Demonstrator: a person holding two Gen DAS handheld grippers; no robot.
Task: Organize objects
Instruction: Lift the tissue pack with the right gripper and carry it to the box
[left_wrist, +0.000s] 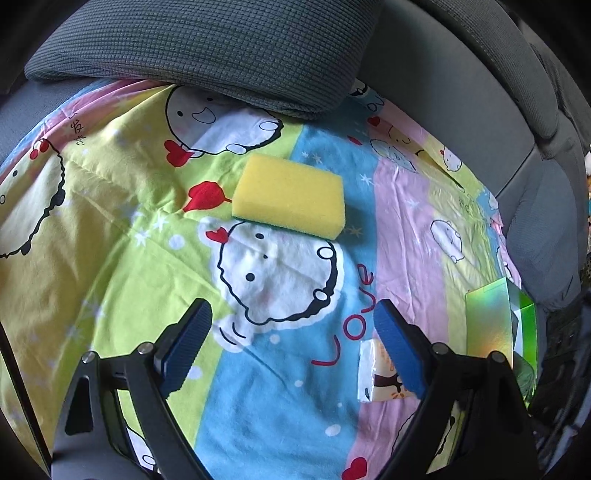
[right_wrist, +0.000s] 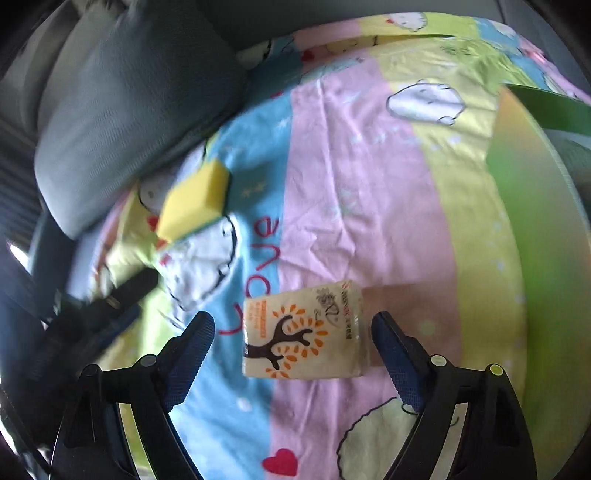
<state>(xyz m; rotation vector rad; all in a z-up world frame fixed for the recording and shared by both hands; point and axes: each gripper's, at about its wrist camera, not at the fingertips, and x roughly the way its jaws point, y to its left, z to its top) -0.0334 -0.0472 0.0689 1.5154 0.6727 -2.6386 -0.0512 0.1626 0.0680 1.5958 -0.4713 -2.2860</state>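
Yellow sponge (left_wrist: 290, 195) lay flat on the cartoon-print sheet (left_wrist: 110, 206), just near of a grey cushion (left_wrist: 207, 48) and well ahead of the left gripper (left_wrist: 291, 317), whose jaws were spread with nothing between them. The right gripper (right_wrist: 293, 330) was likewise released, its fingers either side of a tissue pack (right_wrist: 303, 332) on the sheet. A shiny green box (left_wrist: 495, 317) stood at the far right.

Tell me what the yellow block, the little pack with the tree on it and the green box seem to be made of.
Yellow block: foam sponge, matte and porous, with a thin green scouring layer underneath. Tree-printed pack: probably tissues in thin glossy plastic wrap, judging by its sheen and soft corners. Green box: likely cardboard with a shiny iridescent foil finish.
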